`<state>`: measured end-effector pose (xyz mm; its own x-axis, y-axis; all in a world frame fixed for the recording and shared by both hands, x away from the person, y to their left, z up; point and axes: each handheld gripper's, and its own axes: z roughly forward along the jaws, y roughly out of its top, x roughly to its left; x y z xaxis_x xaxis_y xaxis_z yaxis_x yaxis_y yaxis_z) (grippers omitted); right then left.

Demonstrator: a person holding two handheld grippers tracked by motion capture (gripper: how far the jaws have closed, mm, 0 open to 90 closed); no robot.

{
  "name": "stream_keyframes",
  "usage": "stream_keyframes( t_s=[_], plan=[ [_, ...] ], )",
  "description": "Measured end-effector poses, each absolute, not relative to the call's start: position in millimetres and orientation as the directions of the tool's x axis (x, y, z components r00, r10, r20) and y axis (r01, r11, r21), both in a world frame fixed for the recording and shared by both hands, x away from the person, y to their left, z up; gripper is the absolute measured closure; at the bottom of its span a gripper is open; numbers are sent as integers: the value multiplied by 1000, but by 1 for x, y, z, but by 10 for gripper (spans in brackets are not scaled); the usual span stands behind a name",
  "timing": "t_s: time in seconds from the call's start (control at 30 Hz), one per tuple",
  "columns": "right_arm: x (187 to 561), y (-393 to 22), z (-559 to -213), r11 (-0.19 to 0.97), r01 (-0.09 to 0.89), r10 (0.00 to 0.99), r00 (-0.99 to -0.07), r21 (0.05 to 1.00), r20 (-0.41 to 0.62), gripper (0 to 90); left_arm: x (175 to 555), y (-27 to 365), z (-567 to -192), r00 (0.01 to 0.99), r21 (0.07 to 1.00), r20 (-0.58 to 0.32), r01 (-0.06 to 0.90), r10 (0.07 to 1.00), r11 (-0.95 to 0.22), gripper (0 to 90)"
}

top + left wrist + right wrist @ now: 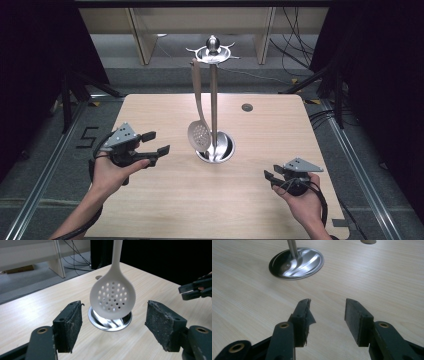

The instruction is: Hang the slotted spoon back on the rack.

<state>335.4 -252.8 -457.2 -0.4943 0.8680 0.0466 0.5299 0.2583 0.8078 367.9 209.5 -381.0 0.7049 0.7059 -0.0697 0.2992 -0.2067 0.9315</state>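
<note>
Setting: pale wood table (280, 200) on a grey floor, dark curtains at both sides, cables trailing at the far right; a small round port (247, 107) sits in the top toward 1 o'clock from centre.
Stand: I see a polished metal utensil stand (214, 100) at the table's centre, upright pole on a dished round base, hook ring at the top.
Skimmer: a white slotted spoon (199, 132) hangs from a hook on the stand's 9 o'clock side, its perforated bowl low, just above the base and apart from the table.
Handling, my judgement: it looks like light, stiff plastic, smooth and somewhat slippery, not fragile; hanging free, it will likely swing when touched.
Where to hold, my judgement: the flat handle above the bowl suits my pads best, then a lift to clear the hook; the curved bowl would slide.
Left gripper (154, 143): at 9 o'clock from the stand, held above the table, jaws wide, nothing between them, aimed at the spoon's bowl.
Right gripper (270, 178): at 4 o'clock from the stand, low over bare table, jaws moderately apart, empty.
</note>
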Motion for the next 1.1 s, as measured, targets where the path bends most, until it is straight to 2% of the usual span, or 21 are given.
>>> stream_keyframes(
  t_s=[0.5,0.8,0.87,0.93,0.97,1.03,1.1],
  plan=[
    [336,-253,-458,262,528,867,-497,808,43,557,358,223,-440,663,905,-117,377,739,-196,283],
    [336,-253,-458,265,527,865,-500,808,42,557,357,233,-463,631,893,-105,401,769,-207,291],
    [333,-249,-457,225,568,871,-481,792,98,557,357,236,-468,628,888,-107,409,771,-210,298],
    [333,-249,-457,239,565,869,-488,790,86,557,356,238,-473,620,882,-110,421,777,-211,303],
    [336,-251,-459,259,524,861,-506,811,52,557,356,238,-473,620,882,-110,421,777,-211,306],
    [334,-248,-457,242,558,862,-499,794,87,557,358,239,-475,609,881,-124,431,783,-196,311],
    [335,-248,-459,243,541,859,-505,805,80,557,358,239,-476,609,881,-123,431,784,-196,314]
  ],
)
